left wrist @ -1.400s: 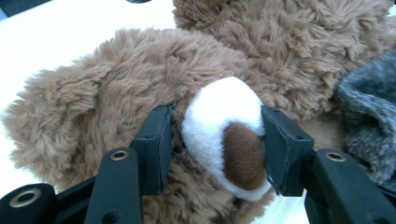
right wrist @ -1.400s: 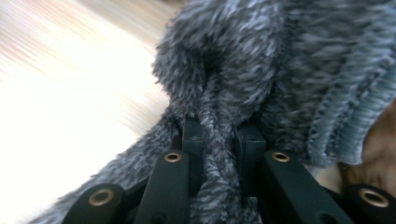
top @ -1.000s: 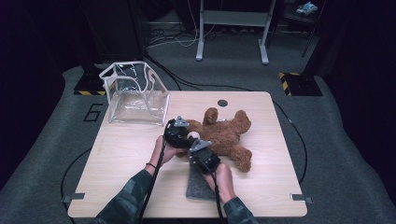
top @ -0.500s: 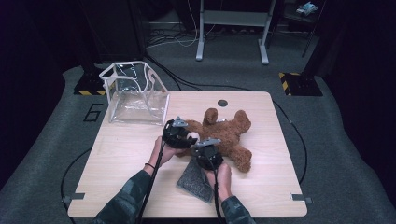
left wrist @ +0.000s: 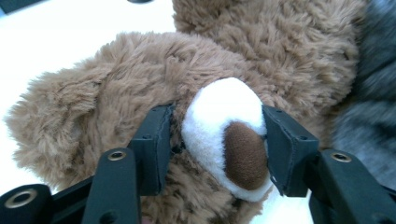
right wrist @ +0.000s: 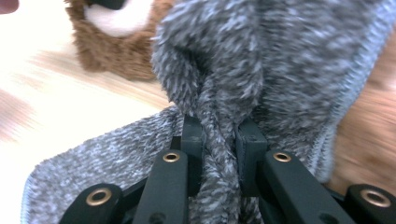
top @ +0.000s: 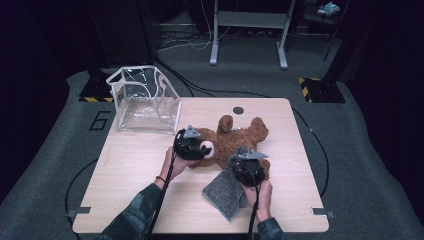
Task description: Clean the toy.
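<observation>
A brown teddy bear lies on its back in the middle of the table. My left gripper is at its head. In the left gripper view its jaws close on the white muzzle from both sides, pads against the fur, having just eased apart slightly. A grey fleecy cloth trails on the table in front of the bear. My right gripper is shut on a bunched fold of the cloth, pinched between its pads, beside the bear's lower body.
A clear plastic bag with a white frame stands open at the table's back left corner. A small dark round port sits near the far edge. Bare wood lies left of the bear and along the near edge.
My right gripper has moved to the right with the grey cloth, dragging it up against the bear's lower body. The left gripper has stayed on the muzzle.
</observation>
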Demonstrator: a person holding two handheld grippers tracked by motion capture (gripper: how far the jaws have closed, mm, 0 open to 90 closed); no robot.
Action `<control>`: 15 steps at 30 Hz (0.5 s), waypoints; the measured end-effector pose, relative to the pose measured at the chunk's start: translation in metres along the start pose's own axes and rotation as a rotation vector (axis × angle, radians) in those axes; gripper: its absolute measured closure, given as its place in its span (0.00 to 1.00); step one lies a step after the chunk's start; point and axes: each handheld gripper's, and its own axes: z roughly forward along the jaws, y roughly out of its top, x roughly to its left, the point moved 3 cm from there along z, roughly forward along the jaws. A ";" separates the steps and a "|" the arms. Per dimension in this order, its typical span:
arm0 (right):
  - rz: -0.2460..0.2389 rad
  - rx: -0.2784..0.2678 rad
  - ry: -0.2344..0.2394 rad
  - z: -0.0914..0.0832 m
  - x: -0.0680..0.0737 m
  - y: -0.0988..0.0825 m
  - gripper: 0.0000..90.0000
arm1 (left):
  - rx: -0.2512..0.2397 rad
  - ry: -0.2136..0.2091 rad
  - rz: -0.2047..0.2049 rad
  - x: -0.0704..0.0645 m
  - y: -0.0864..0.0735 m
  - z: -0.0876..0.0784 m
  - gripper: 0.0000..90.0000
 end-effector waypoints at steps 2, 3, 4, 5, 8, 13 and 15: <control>0.011 -0.017 -0.018 -0.010 -0.011 -0.003 0.86 | -0.014 0.015 0.012 0.000 0.001 -0.002 0.48; 0.020 -0.019 -0.022 -0.014 -0.014 -0.004 0.86 | -0.021 0.021 0.013 -0.001 0.002 -0.003 0.46; 0.028 -0.029 -0.042 -0.019 -0.021 -0.005 0.86 | -0.022 0.029 0.015 -0.003 0.003 -0.004 0.45; 0.029 -0.032 -0.055 -0.023 -0.026 -0.007 0.86 | -0.027 0.036 0.023 -0.003 0.004 -0.005 0.44; 0.060 -0.047 -0.082 -0.035 -0.042 -0.011 0.86 | -0.022 0.038 0.028 -0.006 0.006 -0.008 0.41; 0.092 -0.058 -0.161 -0.056 -0.071 -0.018 0.86 | -0.033 0.047 0.018 -0.012 0.007 -0.012 0.36; 0.099 -0.062 -0.194 -0.062 -0.080 -0.020 0.86 | -0.032 0.045 0.013 -0.013 0.006 -0.014 0.32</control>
